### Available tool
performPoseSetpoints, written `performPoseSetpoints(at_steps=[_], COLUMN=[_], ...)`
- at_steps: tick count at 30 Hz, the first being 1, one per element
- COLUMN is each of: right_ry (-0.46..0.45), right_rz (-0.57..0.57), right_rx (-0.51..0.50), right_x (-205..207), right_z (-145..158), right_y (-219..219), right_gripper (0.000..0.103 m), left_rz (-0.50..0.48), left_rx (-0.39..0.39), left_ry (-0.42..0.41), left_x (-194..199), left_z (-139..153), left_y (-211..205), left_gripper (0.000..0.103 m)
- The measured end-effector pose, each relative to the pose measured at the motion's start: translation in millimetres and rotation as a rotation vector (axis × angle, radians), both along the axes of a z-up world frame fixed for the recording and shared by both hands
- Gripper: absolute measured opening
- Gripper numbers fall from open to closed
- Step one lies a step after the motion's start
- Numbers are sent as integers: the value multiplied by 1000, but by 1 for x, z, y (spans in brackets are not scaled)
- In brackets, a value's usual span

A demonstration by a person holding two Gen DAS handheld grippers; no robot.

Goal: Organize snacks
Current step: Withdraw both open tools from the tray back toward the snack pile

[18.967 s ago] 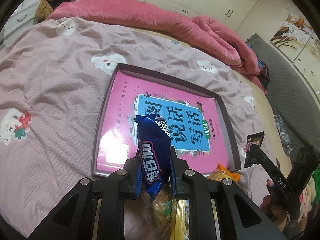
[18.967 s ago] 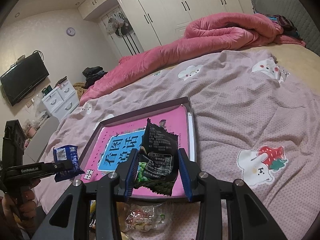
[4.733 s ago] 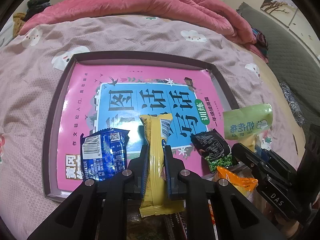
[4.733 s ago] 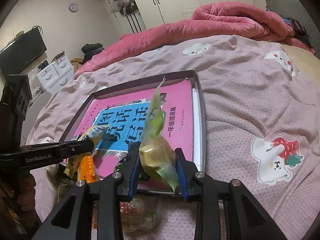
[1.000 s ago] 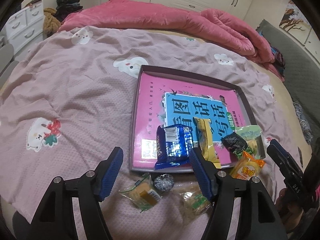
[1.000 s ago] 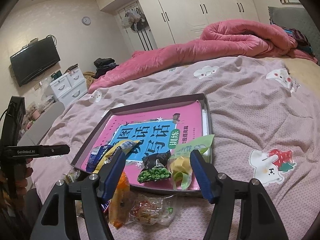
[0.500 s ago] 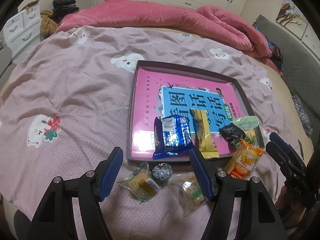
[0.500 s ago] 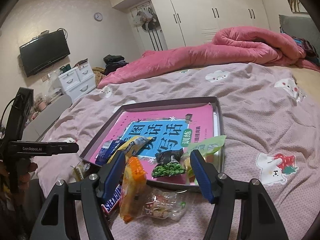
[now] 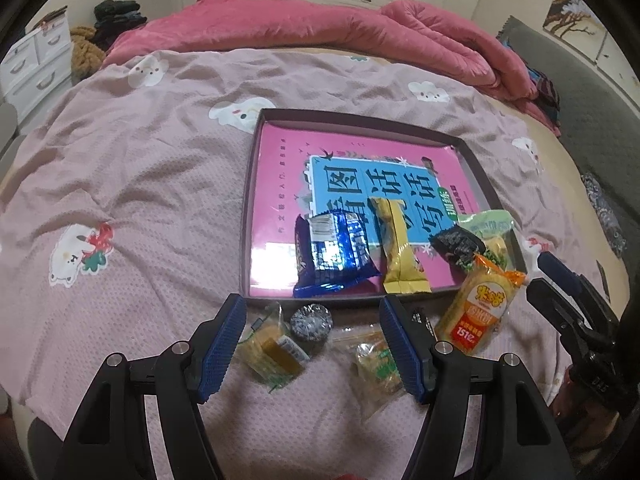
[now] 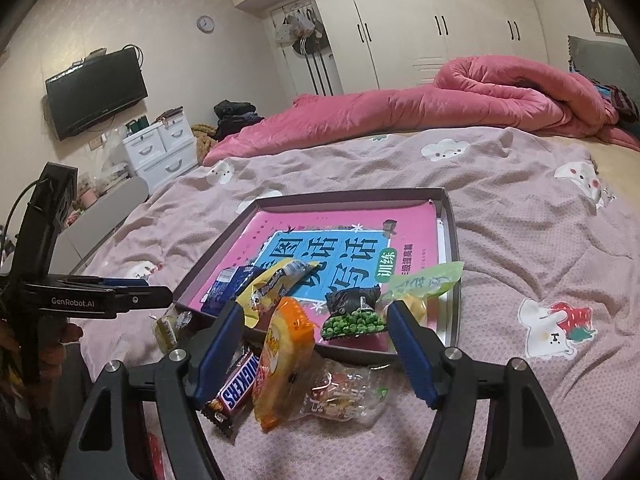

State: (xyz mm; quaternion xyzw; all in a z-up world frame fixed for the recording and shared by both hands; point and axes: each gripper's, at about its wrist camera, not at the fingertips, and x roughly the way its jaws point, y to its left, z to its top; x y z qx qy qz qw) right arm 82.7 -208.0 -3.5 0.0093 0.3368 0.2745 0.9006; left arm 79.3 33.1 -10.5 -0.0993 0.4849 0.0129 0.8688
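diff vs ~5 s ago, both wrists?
Left gripper let go of the yellow bar, right gripper the green pouch; both now lie in the tray. Right jaws have just been opening, nothing gripped. Blue packet and pea bag unchanged.

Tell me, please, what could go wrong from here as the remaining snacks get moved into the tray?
The orange packet overlaps the Snickers bar and a clear bag, so the open right gripper may pinch two at once. The tray rests on a soft bedspread and could tip if pressed.

Glossy foil snack packets [image 9: 338, 250] lie over matt, dimpled cloth bedspread [image 9: 140, 184].
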Motion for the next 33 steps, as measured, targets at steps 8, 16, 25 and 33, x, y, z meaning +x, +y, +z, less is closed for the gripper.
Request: performPoseSetpoints(at_steps=[8,16,25,33], right_ry=[7,6,2,4], right_rz=[10,33,45,51], right_rx=[-13,-41,-63,-76], right_x=[-6,-14,-22,-25], right_z=[-1,-2,-2,-3], right_y=[4,13,20,22], right_gripper=[81,82,82,82], left_rz=[-15,-21,-26,-22], left_rx=[9,8,3,-11], left_ry=[7,18,38,62], left_x=[-5,-11,-19,-28], left_z=[-3,-6,-11,-17], left_y=[-4,-6,-5,1], left_gripper=[71,71,71,71])
